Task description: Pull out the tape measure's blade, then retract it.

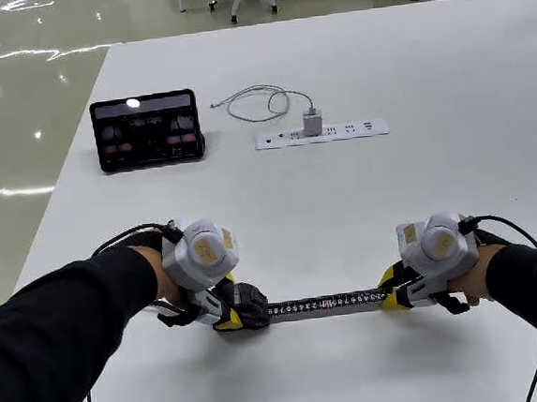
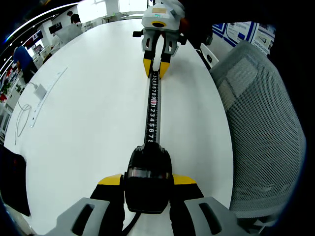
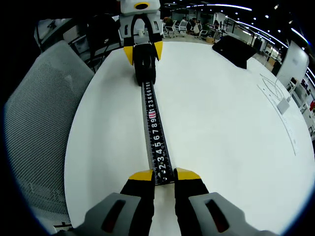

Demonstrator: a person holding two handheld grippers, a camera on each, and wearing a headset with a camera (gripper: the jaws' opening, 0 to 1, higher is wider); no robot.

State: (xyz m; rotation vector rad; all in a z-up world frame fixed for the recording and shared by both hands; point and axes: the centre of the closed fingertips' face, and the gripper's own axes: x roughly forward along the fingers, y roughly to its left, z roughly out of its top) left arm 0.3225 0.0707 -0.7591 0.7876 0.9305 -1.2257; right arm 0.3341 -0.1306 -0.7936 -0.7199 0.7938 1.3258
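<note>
The black tape measure case (image 1: 250, 304) lies on the white table near its front edge, with my left gripper (image 1: 230, 315) shut on it. In the left gripper view the case (image 2: 147, 164) sits between the yellow-tipped jaws of the left gripper (image 2: 147, 180). The numbered blade (image 1: 324, 302) is pulled out a short way and runs flat along the table to my right gripper (image 1: 395, 298). My right gripper (image 3: 163, 175) is shut on the blade's end (image 3: 161, 169). The blade (image 3: 155, 132) leads back to the case (image 3: 145, 61).
A dark tablet (image 1: 146, 129) stands at the back left. A white power strip (image 1: 324, 133) with a charger (image 1: 312, 121) and a coiled cable (image 1: 258, 103) lies behind the middle. A grey mesh chair (image 2: 261, 123) stands just off the table's near edge.
</note>
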